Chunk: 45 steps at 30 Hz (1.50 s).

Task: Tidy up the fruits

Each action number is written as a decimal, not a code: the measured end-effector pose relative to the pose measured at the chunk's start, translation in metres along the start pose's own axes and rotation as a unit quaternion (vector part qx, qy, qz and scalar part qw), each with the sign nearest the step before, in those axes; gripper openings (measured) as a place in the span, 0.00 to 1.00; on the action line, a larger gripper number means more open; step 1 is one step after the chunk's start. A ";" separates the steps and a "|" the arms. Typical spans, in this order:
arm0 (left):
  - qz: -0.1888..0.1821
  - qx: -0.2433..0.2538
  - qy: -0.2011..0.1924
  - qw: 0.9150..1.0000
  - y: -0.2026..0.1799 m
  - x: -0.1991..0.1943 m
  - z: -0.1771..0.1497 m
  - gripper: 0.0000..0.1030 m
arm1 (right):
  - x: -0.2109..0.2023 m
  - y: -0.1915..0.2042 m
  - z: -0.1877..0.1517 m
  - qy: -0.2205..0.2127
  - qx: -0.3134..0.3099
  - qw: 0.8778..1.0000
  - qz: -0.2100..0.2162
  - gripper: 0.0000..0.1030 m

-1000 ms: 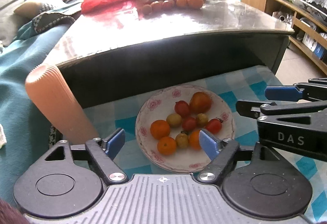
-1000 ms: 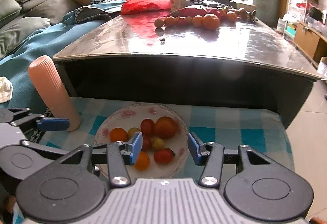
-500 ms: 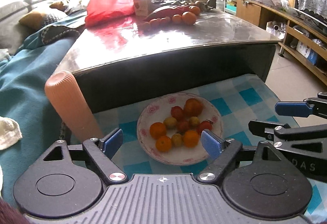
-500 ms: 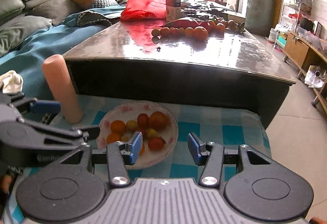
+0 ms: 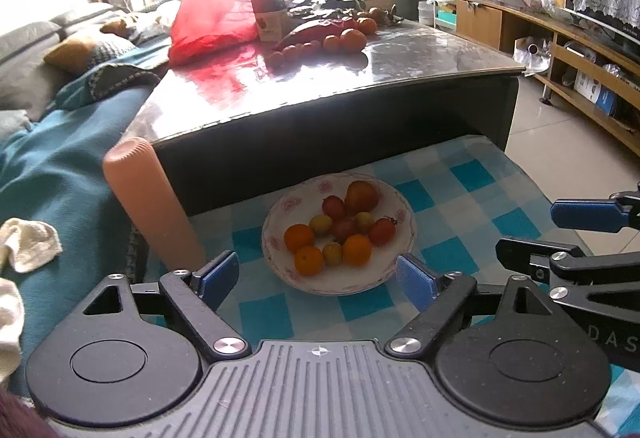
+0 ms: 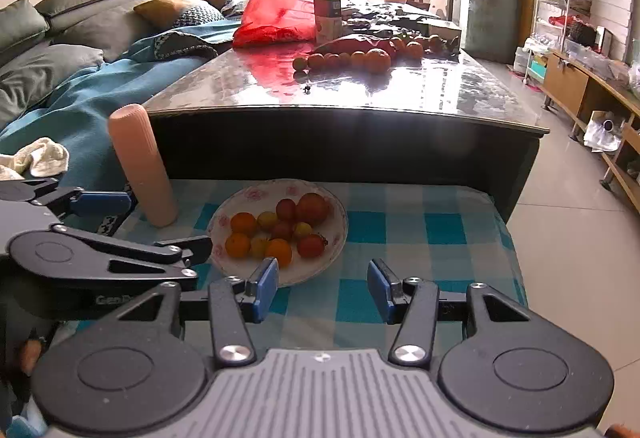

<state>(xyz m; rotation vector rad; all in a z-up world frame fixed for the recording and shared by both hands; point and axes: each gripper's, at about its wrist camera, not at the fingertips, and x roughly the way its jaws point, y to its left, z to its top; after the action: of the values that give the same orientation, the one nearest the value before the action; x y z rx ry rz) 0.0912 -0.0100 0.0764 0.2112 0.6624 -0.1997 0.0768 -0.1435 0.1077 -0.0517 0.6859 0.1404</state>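
A grey sofa under a teal blanket is flanking a long glossy table, which is carrying a red bag and a row of fruit; its dark front is blocking everything beneath. The checked cloth is holding a floral plate of mixed fruits beside a peach cylinder; glare is washing out the window. The left gripper is hovering before the plate, jaws wide and just opening further, empty; the right gripper is hanging just right of it, jaws apart, empty.

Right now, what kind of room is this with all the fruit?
Most likely a home living room. A grey sofa with cushions runs beside a long glossy coffee table, and a low wooden cabinet lines the far wall. A plate of fruit sits on a checked cloth.
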 end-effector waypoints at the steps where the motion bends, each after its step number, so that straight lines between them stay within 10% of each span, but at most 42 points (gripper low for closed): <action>1: 0.002 0.002 -0.003 1.000 -0.001 -0.002 -0.001 0.87 | -0.003 0.000 -0.002 -0.002 0.000 1.000 -0.001 0.62; 45: -0.020 -0.055 0.020 0.998 -0.019 -0.059 -0.094 0.89 | -0.059 0.016 -0.087 0.025 0.021 0.999 0.009 0.63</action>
<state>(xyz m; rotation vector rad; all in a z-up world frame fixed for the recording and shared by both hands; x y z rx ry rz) -0.0136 0.0029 0.0385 0.0959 0.7148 -0.1960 -0.0254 -0.1421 0.0779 -0.0078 0.7393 0.1427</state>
